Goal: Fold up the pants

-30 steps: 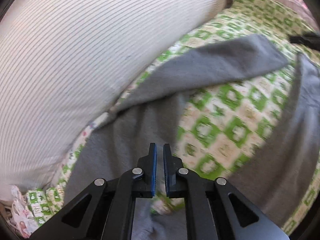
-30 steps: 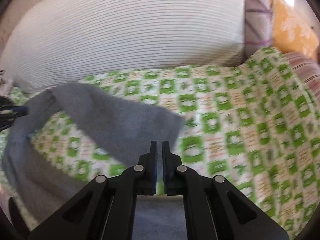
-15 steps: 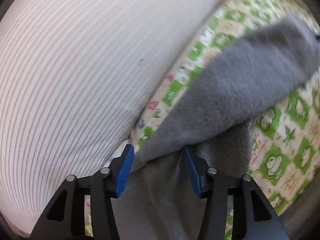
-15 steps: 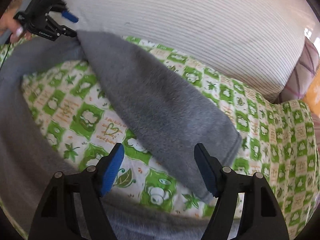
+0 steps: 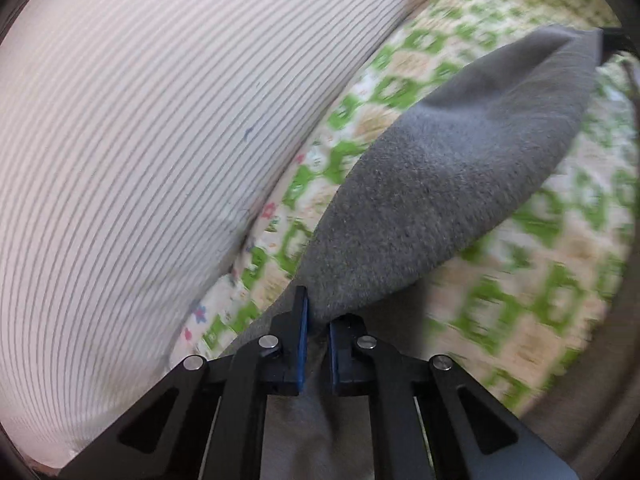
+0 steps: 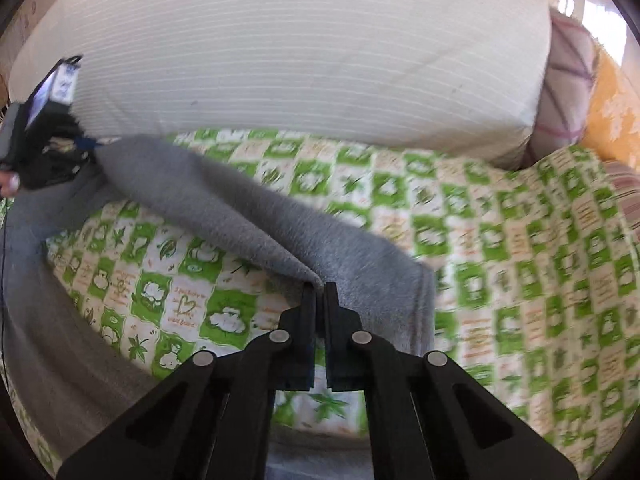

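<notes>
Grey fleece pants (image 5: 448, 184) lie on a green-and-white checked bedsheet (image 5: 520, 280). One leg (image 6: 248, 208) stretches between the two grippers, lifted off the sheet. My left gripper (image 5: 318, 312) is shut on the pants near the crotch end. My right gripper (image 6: 319, 288) is shut on the edge of the same leg near its cuff (image 6: 420, 304). The other leg (image 6: 40, 300) curves along the left and bottom of the right wrist view. The left gripper also shows in the right wrist view (image 6: 86, 144).
A large white striped pillow (image 6: 300, 60) lies along the far side of the bed, close to the left gripper (image 5: 140, 140). A plaid pillow (image 6: 568, 92) and an orange cushion (image 6: 612, 112) sit at the far right.
Both grippers were open around the pant leg half a second ago and have closed on it. The leg now hangs taut between them.
</notes>
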`<action>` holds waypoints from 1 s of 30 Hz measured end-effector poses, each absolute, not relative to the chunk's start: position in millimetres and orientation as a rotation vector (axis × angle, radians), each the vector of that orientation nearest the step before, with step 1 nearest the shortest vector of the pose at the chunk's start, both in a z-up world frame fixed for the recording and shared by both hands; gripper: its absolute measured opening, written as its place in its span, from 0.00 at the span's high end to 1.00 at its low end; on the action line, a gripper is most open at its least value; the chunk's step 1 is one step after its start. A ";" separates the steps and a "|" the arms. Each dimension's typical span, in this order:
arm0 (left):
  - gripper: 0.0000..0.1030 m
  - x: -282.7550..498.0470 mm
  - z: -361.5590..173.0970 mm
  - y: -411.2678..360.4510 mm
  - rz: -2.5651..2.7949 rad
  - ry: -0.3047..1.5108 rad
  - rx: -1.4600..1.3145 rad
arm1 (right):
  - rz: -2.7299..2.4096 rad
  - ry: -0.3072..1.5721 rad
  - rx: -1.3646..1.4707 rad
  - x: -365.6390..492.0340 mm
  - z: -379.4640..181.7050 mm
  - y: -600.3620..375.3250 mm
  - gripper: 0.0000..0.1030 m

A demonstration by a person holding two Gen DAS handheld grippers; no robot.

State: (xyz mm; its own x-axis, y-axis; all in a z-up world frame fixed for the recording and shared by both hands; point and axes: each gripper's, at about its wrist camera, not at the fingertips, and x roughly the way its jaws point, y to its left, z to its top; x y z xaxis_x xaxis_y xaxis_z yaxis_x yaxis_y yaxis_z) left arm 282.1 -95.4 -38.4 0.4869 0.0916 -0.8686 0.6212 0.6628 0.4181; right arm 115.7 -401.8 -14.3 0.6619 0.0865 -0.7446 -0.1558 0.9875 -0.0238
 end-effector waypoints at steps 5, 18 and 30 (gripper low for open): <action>0.94 227.2 -18.7 -105.9 -0.457 1.050 0.755 | 0.117 0.825 -0.092 101.2 -1.2 -419.8 0.97; 0.94 125.5 -8.8 -138.2 -0.597 1.122 0.587 | 0.090 0.812 -0.106 58.3 -5.4 -462.5 0.97; 0.93 57.8 -7.5 -172.3 -0.577 1.049 0.510 | 0.044 0.792 -0.239 -5.9 -24.1 -484.9 0.97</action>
